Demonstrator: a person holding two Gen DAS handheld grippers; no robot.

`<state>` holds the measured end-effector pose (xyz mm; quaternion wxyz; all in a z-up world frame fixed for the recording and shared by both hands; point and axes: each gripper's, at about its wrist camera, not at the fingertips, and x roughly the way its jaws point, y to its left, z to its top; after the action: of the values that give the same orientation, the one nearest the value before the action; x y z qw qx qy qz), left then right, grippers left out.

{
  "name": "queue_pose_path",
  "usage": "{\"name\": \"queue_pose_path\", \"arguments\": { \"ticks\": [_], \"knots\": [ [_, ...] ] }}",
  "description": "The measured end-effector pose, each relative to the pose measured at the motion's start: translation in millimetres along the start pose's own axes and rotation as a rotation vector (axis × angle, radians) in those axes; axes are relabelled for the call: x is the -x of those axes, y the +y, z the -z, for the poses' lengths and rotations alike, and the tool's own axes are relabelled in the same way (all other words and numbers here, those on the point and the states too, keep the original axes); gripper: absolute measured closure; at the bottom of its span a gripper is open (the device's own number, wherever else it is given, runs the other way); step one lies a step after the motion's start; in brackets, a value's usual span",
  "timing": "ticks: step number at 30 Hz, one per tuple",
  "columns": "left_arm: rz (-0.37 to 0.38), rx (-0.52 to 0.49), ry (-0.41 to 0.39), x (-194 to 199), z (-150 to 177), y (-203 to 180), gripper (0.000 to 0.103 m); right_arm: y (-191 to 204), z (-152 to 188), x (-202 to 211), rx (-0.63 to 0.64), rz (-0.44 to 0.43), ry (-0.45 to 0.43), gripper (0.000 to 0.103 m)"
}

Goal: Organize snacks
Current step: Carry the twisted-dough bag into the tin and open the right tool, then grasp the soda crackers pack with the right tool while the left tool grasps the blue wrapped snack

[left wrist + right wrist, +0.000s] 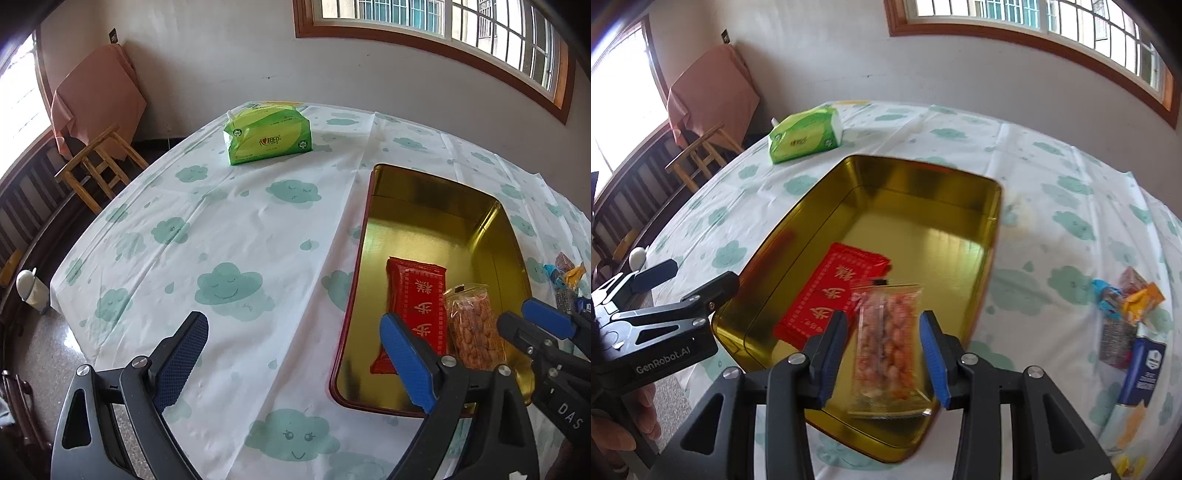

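Note:
A gold tin [364,221] [798,218] with a red outer rim sits on the cloud-print tablecloth. Inside it lie a red packet [417,306] [834,291] and, beside it, a clear packet of peanuts [474,325] [886,350]. My right gripper [882,319] [519,314] hovers over the tin's near end. The peanut packet shows between its fingers, with a gap on the left side, so the pads are not pressing it. My left gripper [291,321] [690,277] stands wide open and holds nothing, at the tin's left near corner above the cloth.
Several loose snack packets [1130,310] [565,273] and a blue box [1143,369] lie on the cloth right of the tin. A green tissue pack [267,134] [805,134] sits at the far side. A wooden stool [99,166] stands beyond the table's left edge.

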<state>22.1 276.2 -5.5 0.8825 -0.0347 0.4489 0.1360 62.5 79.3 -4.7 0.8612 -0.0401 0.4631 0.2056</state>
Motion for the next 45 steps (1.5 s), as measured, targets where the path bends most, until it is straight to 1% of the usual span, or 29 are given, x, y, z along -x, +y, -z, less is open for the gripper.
{"name": "queue_pose_path", "arguments": {
  "ticks": [5, 8, 11, 15, 17, 21, 22, 26, 32, 33, 34, 38, 42, 45],
  "knots": [
    [0.018, -0.034, -0.017, 8.0, -0.8, -15.4, 0.011, -45.0, 9.1, 23.3, -0.065, 0.06, -0.028, 0.061],
    [0.029, -0.05, -0.024, 12.0, -1.1, -25.5, 0.011, -80.3, 20.6, 34.9, -0.106, 0.132, -0.031, 0.06],
    [0.044, -0.07, -0.028, 16.0, -0.9, -36.9, 0.011, -119.6, 35.0, 42.8, -0.164, 0.198, -0.015, 0.059],
    [0.064, -0.112, -0.042, 22.6, 0.6, -56.6, 0.011, -164.8, 53.3, 49.0, -0.232, 0.299, 0.007, 0.055],
    [0.079, -0.133, -0.045, 25.7, 2.0, -68.3, 0.011, -179.0, 60.6, 47.7, -0.261, 0.317, 0.029, 0.053],
    [0.108, -0.181, -0.052, 32.2, 6.3, -90.6, 0.011, -189.0, 67.4, 43.9, -0.258, 0.338, 0.031, 0.047],
    [0.115, -0.196, -0.055, 34.1, 7.7, -96.5, 0.011, -189.1, 66.7, 41.2, -0.25, 0.348, 0.035, 0.047],
    [0.145, -0.252, -0.064, 41.0, 13.1, -119.1, 0.011, -195.6, 71.7, 37.6, -0.264, 0.311, 0.026, 0.047],
    [0.176, -0.323, -0.069, 46.5, 21.4, -151.5, 0.011, -194.1, 69.3, 34.9, -0.218, 0.328, 0.005, 0.047],
    [0.182, -0.336, -0.069, 47.3, 23.1, -157.1, 0.011, -193.6, 69.1, 34.4, -0.213, 0.332, 0.004, 0.049],
    [0.189, -0.347, -0.07, 48.2, 25.3, -161.4, 0.011, -193.2, 68.7, 33.5, -0.208, 0.327, 0.005, 0.051],
    [0.216, -0.404, -0.082, 52.1, 35.2, -182.2, 0.011, -197.0, 69.9, 37.2, -0.209, 0.299, -0.005, 0.052],
    [0.267, -0.459, -0.082, 54.5, 45.8, -201.5, 0.011, -207.1, 71.4, 54.6, -0.22, 0.308, -0.046, 0.052],
    [0.332, -0.499, -0.073, 55.5, 53.5, -218.3, 0.011, -221.5, 71.2, 70.0, -0.236, 0.325, -0.063, 0.052]
  ]
}}
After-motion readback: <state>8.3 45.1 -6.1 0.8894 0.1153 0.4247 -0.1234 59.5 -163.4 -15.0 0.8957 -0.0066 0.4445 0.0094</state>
